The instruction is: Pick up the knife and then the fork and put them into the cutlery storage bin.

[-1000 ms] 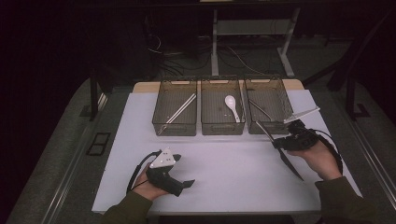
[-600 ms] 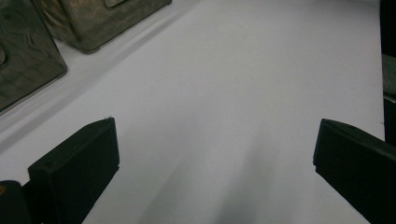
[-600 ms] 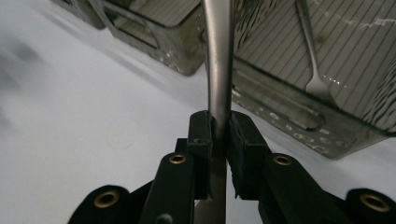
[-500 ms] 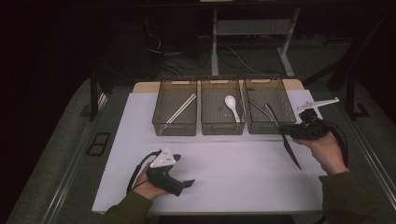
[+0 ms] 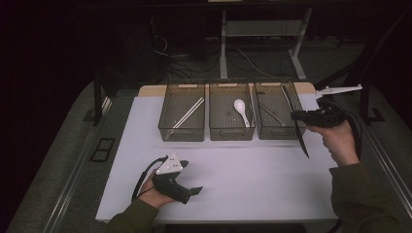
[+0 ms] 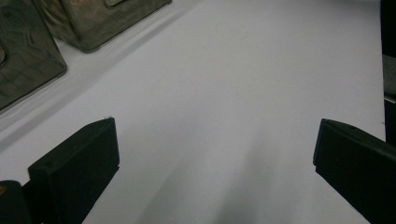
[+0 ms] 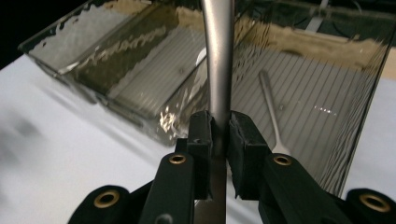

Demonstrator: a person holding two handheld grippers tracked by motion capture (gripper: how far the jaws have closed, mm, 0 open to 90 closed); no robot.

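Table: a white top (image 5: 252,179) takes up most of the high view, with a strip of bare wood along its far edge behind the bins.
Bins: three smoky see-through bins stand in a row at the far side, just beside one another.
Left bin (image 5: 180,130): holds long pale sticks lying slantwise; they look like chopsticks.
Middle bin (image 5: 228,133): holds a white spoon (image 5: 241,109), bowl toward the far end.
Right bin (image 5: 272,132): holds a slim metal piece of cutlery (image 7: 271,112) lying flat on the ribbed floor; in the right gripper view its head seems to be a fork's, though the prongs are too small to tell.
Right gripper (image 5: 297,116): held up in the person's right hand (image 5: 340,143) at the near right corner of the right bin, with the grey plate sticking out above it.
Right tongs: clamped together on a long metal utensil (image 7: 218,60), pads pressed on both sides of its shaft.
Utensil: off the table; in the high view it hangs as a dark blade-like length slanting down from the jaws (image 5: 301,141), its far end reaching over the right bin.
Left gripper (image 5: 194,190): lies low on the near left of the table in the left hand (image 5: 158,191).
Left tongs: wide apart, nothing between them but bare white table.
Writing: no brand, label or lettering can be read on any of it.
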